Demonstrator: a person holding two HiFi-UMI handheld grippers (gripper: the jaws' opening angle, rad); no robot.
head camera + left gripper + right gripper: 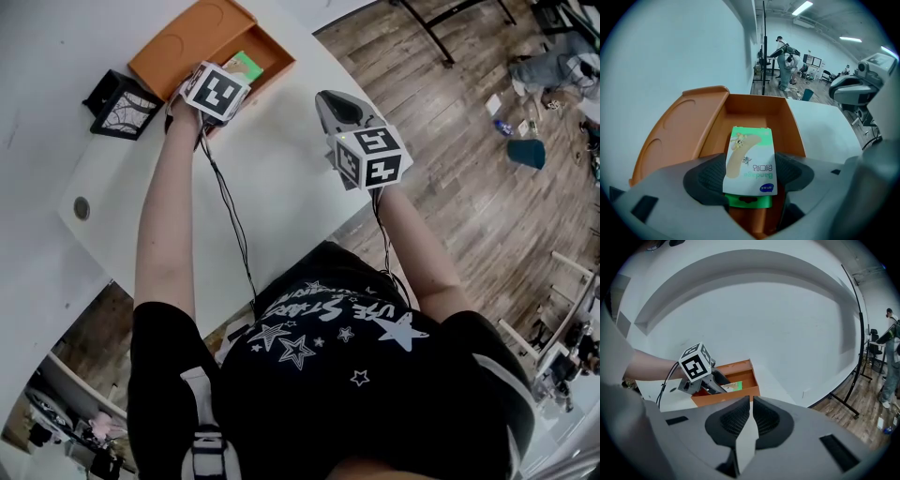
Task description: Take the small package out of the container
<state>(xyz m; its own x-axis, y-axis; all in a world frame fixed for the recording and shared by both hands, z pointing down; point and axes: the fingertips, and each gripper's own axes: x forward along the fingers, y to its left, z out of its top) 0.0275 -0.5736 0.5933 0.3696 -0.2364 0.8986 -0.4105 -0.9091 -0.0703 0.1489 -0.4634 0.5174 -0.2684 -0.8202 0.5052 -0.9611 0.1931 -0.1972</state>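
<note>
Nearest, right gripper (751, 404) hangs over the near right edge of the white tabletop (272, 178), jaws pressed together with nothing between them. Idle, not part of the grab.

Left gripper (749, 177) is reached out to the far edge of the tabletop, over the orange rectangular plastic container (757, 104). Its jaws are closed on the small flat white-and-green bandage package (750, 152), pads against the two long sides at the end nearer the camera. The green hang-tab end sticks out toward the camera, and the other end points into the container.

Package location: in the left jaws, within or just over the container's open compartment. Cannot tell if it is off the container floor yet. Not clear of the walls, so the task looks mid-way, with the lift-out left to do.

Handling, as a judgement: very light, thin and bendy, with a glossy face. Squeezed across its width like this it may bow or pop out. A pinch on the flat faces near the hang-tab end would hold better. Not fragile; a creased wrapper is the main risk. Lift straight up to miss the container walls.

Farther left, at the far left edge, sits a black wire tray (122, 92), untouched.
</note>
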